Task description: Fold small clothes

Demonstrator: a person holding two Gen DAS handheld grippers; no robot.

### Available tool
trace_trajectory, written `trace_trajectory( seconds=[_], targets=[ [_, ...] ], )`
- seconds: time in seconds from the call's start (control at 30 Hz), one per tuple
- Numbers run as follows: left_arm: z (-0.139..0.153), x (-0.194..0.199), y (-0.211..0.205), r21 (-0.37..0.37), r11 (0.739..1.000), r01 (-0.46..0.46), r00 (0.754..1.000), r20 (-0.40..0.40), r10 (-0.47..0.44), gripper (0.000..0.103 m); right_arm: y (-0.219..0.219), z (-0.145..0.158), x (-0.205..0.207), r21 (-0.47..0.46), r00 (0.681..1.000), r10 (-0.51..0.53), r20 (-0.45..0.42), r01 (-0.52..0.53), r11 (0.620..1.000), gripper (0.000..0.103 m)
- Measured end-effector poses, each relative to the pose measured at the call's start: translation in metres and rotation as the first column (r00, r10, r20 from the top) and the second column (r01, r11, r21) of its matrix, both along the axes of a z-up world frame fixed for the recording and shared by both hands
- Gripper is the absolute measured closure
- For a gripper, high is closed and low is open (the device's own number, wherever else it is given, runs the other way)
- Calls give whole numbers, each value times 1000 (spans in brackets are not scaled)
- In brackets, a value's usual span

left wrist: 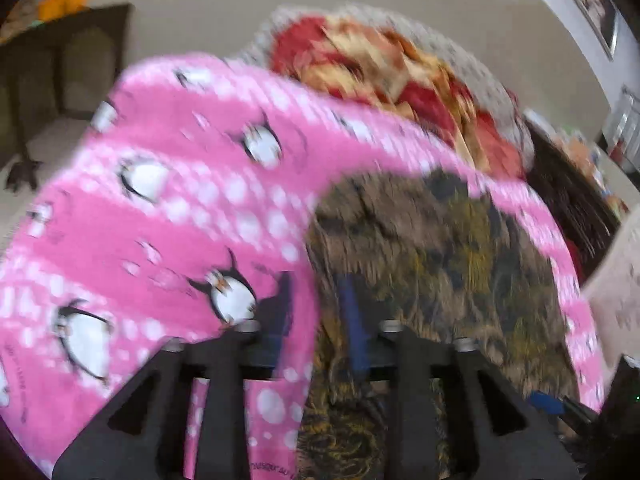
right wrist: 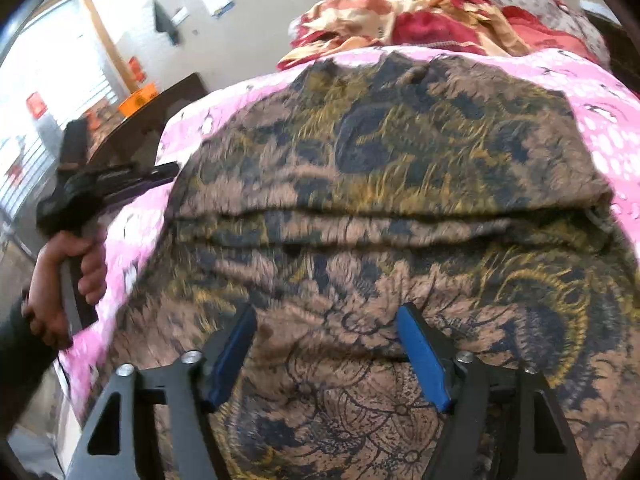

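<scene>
Two tools gape, gripping nothing — brown-and-gold patterned cloth (right wrist: 380,184) lies folded, creased across, on pink penguin blanket (left wrist: 168,208).

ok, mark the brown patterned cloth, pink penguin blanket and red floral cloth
brown patterned cloth (right wrist: 384,184): right wrist view, upper folded layer.
pink penguin blanket (left wrist: 168,200): left wrist view, left spread.
red floral cloth (right wrist: 420,20): right wrist view, crumpled middle.

Brown patterned garment (right wrist: 400,200) of matt woven cloth beyond the right tongs (right wrist: 326,354), soft pink penguin-print fleece (left wrist: 160,220) beneath, matt black plastic tongs arms, shiny metal bolts
</scene>
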State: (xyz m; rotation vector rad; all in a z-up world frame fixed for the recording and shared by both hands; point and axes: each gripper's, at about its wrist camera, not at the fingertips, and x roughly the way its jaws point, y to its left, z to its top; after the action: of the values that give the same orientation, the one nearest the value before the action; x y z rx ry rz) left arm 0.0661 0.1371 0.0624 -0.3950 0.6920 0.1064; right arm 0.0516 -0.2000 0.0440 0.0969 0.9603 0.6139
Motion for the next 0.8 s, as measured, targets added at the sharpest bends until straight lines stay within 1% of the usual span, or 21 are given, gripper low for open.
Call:
trace_trajectory(
  seconds=[0.03,0.07,0.1,0.13,0.2,0.23,0.27,0.3,0.33,0.37,0.4,0.43,0.47,0.5,0.53,0.57,0.63,0.7,0.73,0.77,0.8],
  targets=[
    [4,-1,-4,2,1000,-6,1000,25,6,58,-1,11,5,4,999,-26,30,26,1000,40],
    [3,4,-4,5,1000,2,999,32,-2,57,-2,20,13,-13,997,-53,59,53,998,43],
    [4,10,-10,11,1000,20,999,24,-21,57,-2,28,25,-55,992,-87,89,92,994,49],
    [1,18,-22,25,998,54,998,11,-54,57,0,35,41,-129,986,-120,118,135,982,51],
    [-6,32,-40,43,994,104,994,-23,-104,57,0,37,74,-261,977,-133,164,173,950,52],
    [-11,37,-49,54,992,118,992,-46,-115,57,-4,33,88,-301,980,-119,158,163,940,53],
    [-16,41,-54,61,991,122,991,-64,-118,57,-11,23,107,-353,986,-113,119,149,924,57],
    [-19,43,-58,65,990,126,990,-79,-121,57,-23,10,116,-399,989,-126,78,147,905,59],
    [-26,47,-60,65,989,135,987,-101,-128,57,-46,-5,122,-431,988,-149,33,148,890,60],
    [-31,49,-61,69,988,135,986,-112,-127,57,-66,-10,119,-394,988,-151,17,145,907,62],
    [-33,50,-62,72,988,137,985,-113,-128,57,-85,-12,114,-325,990,-141,-6,131,937,66],
    [-36,52,-65,76,987,144,984,-113,-135,57,-100,-13,109,-286,991,-132,-27,119,951,68],
    [-39,53,-66,77,985,152,983,-114,-143,55,-110,-12,101,-279,992,-127,-23,116,953,74],
    [-42,54,-67,74,984,159,983,-108,-151,55,-117,-12,95,-285,992,-128,-7,121,951,74],
    [-45,53,-67,74,983,166,982,-100,-158,51,-123,-13,90,-282,991,-134,2,129,951,74],
    [-47,53,-69,74,982,175,981,-92,-168,45,-130,-15,86,-252,990,-140,2,136,958,74],
    [-49,53,-70,58,979,197,978,-83,-192,40,-135,-14,87,-216,988,-152,-14,146,965,74],
    [-50,54,-70,58,980,192,978,-88,-187,40,-133,-9,90,-233,989,-144,-33,132,963,74],
    [-50,55,-70,61,980,188,979,-91,-183,40,-130,0,95,-234,988,-150,-37,137,963,74],
    [-50,54,-71,67,980,185,980,-93,-178,40,-126,9,102,-232,987,-162,-17,154,960,74],
    [-50,55,-73,79,980,182,980,-99,-173,40,-121,21,108,-233,983,-180,29,181,956,74]
  ],
)
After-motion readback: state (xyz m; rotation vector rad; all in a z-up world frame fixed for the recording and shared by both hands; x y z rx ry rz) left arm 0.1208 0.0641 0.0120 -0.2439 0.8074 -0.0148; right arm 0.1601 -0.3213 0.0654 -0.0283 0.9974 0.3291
